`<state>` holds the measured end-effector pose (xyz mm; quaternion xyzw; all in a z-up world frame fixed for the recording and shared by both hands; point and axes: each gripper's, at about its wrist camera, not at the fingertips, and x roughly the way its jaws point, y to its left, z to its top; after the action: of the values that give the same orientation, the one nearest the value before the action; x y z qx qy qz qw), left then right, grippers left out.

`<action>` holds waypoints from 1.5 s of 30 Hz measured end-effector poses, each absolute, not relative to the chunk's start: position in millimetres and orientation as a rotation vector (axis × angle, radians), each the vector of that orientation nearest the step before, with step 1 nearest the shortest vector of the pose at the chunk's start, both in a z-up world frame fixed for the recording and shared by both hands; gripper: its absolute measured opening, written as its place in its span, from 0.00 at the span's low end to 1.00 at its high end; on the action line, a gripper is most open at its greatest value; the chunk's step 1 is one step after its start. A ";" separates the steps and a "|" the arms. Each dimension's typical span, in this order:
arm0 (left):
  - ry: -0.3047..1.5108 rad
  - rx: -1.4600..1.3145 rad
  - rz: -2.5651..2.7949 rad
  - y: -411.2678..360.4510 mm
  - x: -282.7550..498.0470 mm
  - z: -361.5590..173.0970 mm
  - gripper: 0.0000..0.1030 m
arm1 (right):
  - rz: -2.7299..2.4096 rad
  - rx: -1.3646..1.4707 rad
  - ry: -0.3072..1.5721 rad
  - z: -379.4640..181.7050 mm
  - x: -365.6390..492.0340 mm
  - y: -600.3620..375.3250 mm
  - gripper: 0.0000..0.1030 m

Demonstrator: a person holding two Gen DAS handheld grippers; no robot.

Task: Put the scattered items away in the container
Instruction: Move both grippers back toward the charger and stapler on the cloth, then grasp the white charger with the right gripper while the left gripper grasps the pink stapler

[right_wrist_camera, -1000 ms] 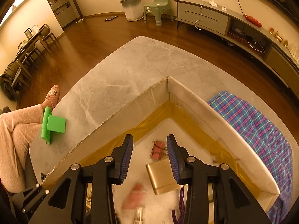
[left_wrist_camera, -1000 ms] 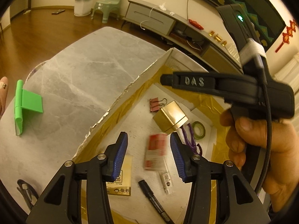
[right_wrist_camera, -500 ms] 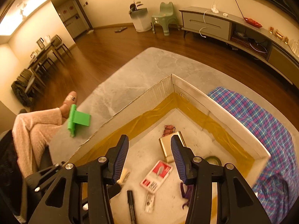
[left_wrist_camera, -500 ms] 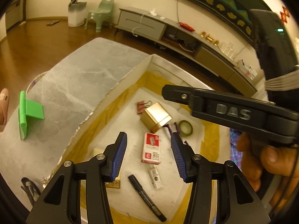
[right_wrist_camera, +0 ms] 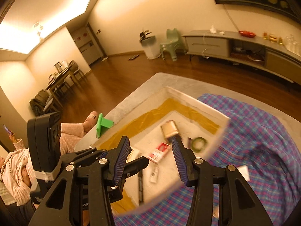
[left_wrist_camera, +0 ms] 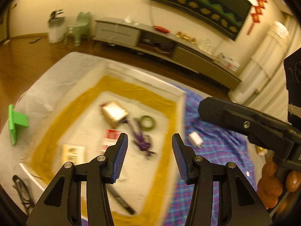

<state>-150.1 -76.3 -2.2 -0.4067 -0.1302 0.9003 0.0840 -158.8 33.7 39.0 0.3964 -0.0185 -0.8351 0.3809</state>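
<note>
The white box (left_wrist_camera: pixel 180 113) with yellow-taped inner walls sits on the grey table and holds a gold box (left_wrist_camera: pixel 114 113), a red and white pack (left_wrist_camera: pixel 110 138), a green tape ring (left_wrist_camera: pixel 148 122), a purple cord (left_wrist_camera: pixel 140 141), a black marker (left_wrist_camera: pixel 122 201) and a card (left_wrist_camera: pixel 73 154). My left gripper (left_wrist_camera: pixel 149 155) is open and empty above the box's right side. My right gripper (right_wrist_camera: pixel 150 162) is open and empty, high over the box (right_wrist_camera: pixel 223 130). A small white item (left_wrist_camera: pixel 195 139) lies on the plaid cloth outside the box; another white item (right_wrist_camera: pixel 243 171) shows in the right wrist view.
A green plastic stand (left_wrist_camera: pixel 16 120) sits on the table left of the box. A blue plaid cloth (left_wrist_camera: pixel 222 150) covers the table right of the box. A black cable (left_wrist_camera: pixel 20 190) lies at the near left. A seated person (right_wrist_camera: pixel 28 162) is beside the table.
Both grippers have risen and swung right, away from the box floor. The red pack that was dropping a second ago now lies in the box. The plaid cloth has come into view.
</note>
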 end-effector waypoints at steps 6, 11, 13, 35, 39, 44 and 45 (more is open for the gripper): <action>-0.223 -1.173 2.593 -7.7 -140.5 -0.2 0.50 | -2.238 1.005 -0.155 33.1 -147.7 110.1 0.48; -0.069 -1.199 2.500 47.8 -135.0 -15.6 0.50 | -2.307 1.080 -0.169 3.9 -158.4 151.4 0.48; -0.033 -1.223 2.466 63.5 -132.7 -25.3 0.50 | -2.318 1.120 -0.143 -12.7 -165.3 159.4 0.48; -0.061 -1.495 2.324 95.9 -172.9 -125.8 0.50 | -2.270 1.252 0.417 -160.6 -249.9 132.4 0.31; 0.016 -1.477 2.351 106.2 -172.0 -133.7 0.50 | -2.273 1.273 0.374 -161.7 -254.9 143.3 0.31; 0.114 -1.443 2.426 112.4 -167.9 -133.5 0.26 | -2.281 1.300 0.285 -160.9 -255.8 159.6 0.31; 0.103 -1.442 2.428 111.3 -167.1 -132.8 0.26 | -2.281 1.303 0.265 -158.2 -256.0 161.6 0.31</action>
<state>-167.1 111.3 -132.8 -0.5041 0.0359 0.8485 0.1572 -256.0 161.6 -158.2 0.4781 0.0974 -0.8368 0.2482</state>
